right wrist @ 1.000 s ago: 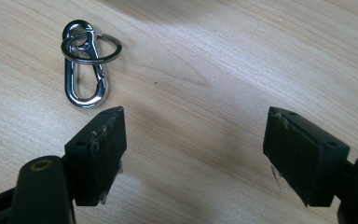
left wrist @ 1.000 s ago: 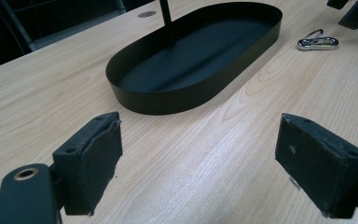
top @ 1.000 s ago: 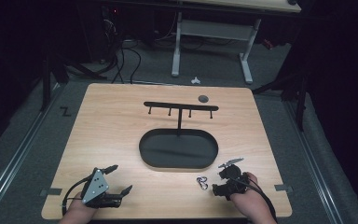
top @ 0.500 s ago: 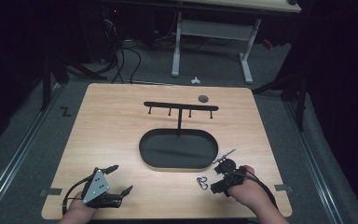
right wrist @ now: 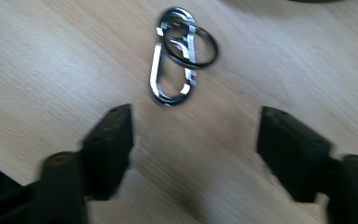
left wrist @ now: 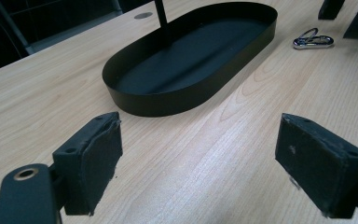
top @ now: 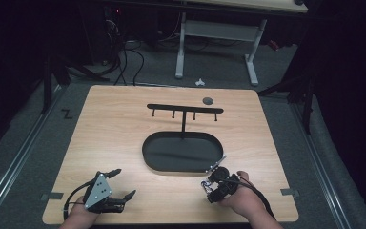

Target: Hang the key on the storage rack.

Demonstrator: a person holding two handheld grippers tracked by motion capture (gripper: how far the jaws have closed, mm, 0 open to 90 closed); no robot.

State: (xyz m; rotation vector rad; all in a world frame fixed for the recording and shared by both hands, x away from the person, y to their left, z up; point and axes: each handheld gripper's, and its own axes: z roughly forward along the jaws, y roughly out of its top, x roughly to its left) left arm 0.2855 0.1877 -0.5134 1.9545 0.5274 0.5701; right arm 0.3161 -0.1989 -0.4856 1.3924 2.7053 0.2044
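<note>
A silver carabiner [right wrist: 172, 60] with a dark key ring through it lies flat on the wooden table [top: 124, 138], in front of the black oval tray [top: 181, 153]. My right gripper [right wrist: 200, 140] hangs just short of it, tilted down, open. Its jaws have just been closing, with bare wood between the pads. In the high view that gripper [top: 212, 187] is at the tray's near right corner. My left gripper [top: 125, 182] rests open at the near left of the table, holding nothing. Its own view looks past its jaws [left wrist: 205, 168] to the tray [left wrist: 191, 60] and the carabiner [left wrist: 313, 39].
A black T-shaped rack [top: 185, 109] with several small hooks rises from the tray's far end. A small grey disc [top: 208, 100] lies near the table's far edge. Beyond the table are a white desk frame [top: 214, 28] and cables on the floor.
My right hand has slid left and a little forward, from beside the carabiner to over it. The left hand and gripper have stayed where they were.
</note>
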